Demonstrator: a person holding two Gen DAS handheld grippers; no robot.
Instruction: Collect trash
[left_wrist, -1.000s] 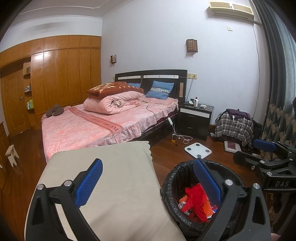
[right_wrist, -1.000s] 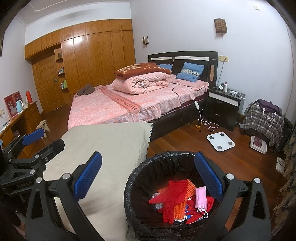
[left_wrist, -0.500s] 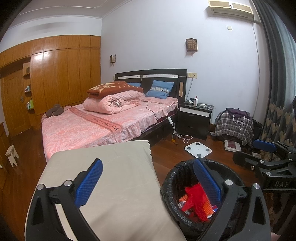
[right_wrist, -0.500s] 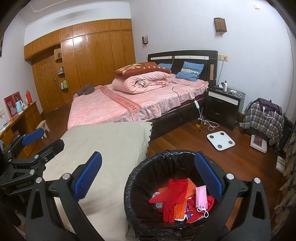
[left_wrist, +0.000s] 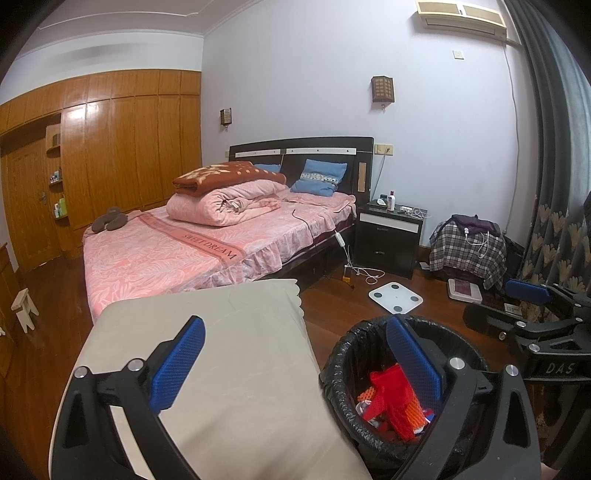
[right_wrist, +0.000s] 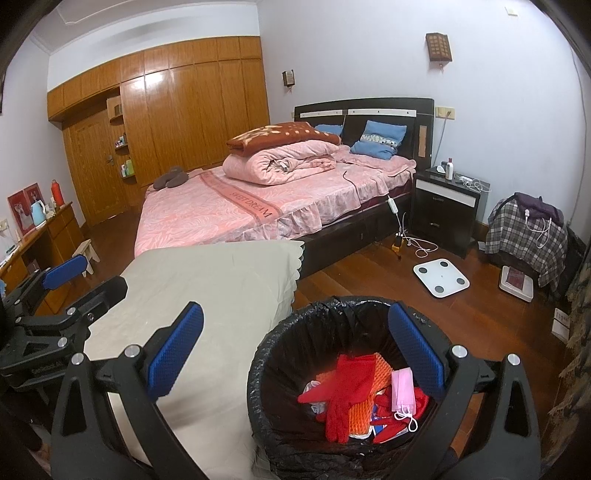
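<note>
A black-lined trash bin (right_wrist: 280, 350) stands on the wood floor beside a table under a beige cloth (right_wrist: 207, 288). It holds a red glove (right_wrist: 347, 387), orange mesh, a pink face mask (right_wrist: 402, 384) and other scraps. My right gripper (right_wrist: 295, 350) is open and empty, above the bin's near rim. My left gripper (left_wrist: 295, 362) is open and empty, over the cloth's right edge and the bin (left_wrist: 343, 354). Each gripper shows in the other's view, the left (right_wrist: 55, 295) and the right (left_wrist: 532, 314).
A pink bed (right_wrist: 258, 199) with folded quilts lies ahead. A black nightstand (right_wrist: 443, 210), cables, a white scale (right_wrist: 441, 277) and a plaid-covered pile (right_wrist: 524, 236) are on the right. A wooden wardrobe (right_wrist: 177, 122) fills the left wall, a desk (right_wrist: 37, 236) is at far left.
Both views shift very slightly. The grippers stay open and nothing in the bin has moved.
</note>
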